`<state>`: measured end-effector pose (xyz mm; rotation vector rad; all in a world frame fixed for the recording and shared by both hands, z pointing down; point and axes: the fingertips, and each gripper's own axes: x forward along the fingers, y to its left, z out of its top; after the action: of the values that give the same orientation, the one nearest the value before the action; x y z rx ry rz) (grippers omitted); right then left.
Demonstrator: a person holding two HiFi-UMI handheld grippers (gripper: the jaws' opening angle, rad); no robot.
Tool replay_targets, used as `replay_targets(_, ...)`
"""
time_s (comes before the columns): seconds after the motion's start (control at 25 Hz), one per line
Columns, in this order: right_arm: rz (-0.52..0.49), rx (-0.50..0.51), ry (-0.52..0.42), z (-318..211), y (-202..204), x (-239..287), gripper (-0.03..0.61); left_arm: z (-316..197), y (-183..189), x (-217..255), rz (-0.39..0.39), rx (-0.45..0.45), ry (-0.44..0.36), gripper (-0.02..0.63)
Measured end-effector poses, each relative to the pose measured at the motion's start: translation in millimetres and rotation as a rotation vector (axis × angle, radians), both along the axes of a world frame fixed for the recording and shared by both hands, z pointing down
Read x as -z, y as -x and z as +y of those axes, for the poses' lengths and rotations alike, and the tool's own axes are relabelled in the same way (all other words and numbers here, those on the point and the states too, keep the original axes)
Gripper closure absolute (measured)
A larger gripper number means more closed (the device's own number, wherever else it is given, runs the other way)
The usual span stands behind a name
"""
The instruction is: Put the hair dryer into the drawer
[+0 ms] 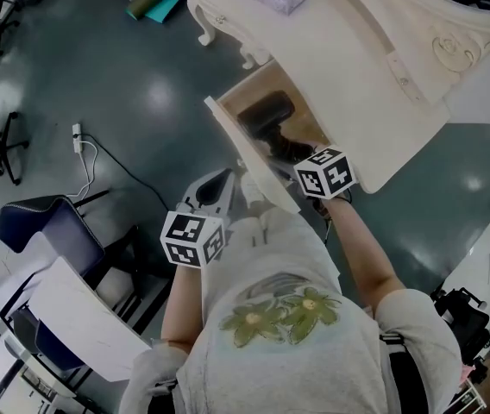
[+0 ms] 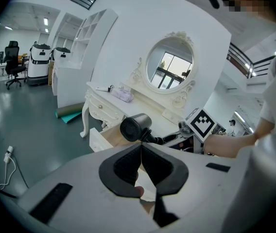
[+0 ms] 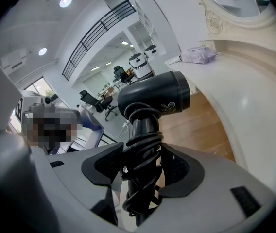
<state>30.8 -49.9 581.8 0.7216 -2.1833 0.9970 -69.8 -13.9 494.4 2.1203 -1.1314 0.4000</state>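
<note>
Over open drawer (image 1: pixel 238 143), right gripper (image 3: pixel 146 160) clamps hair dryer (image 3: pixel 157 98) handle; left gripper (image 2: pixel 141 150) closed, empty.

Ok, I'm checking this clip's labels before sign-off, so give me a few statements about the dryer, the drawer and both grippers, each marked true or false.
1. The right gripper is shut on the hair dryer by its handle. True.
2. The drawer is pushed closed. False: it stands pulled out of the dressing table, with its wooden bottom showing.
3. The left gripper holds the dryer's cord. False: its jaws are together with nothing between them.
4. The cord is wound round the dryer's handle. True.
5. The hair dryer lies on the tabletop beside the mirror. False: it is held over the open drawer.
</note>
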Motion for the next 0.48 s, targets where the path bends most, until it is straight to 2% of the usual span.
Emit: replay_targets(0.48, 0.011, 0.003, 0.024, -8, -2, -14, 0.347, -4, -1, -7, 0.002, 0.008, 0.018, 0.603)
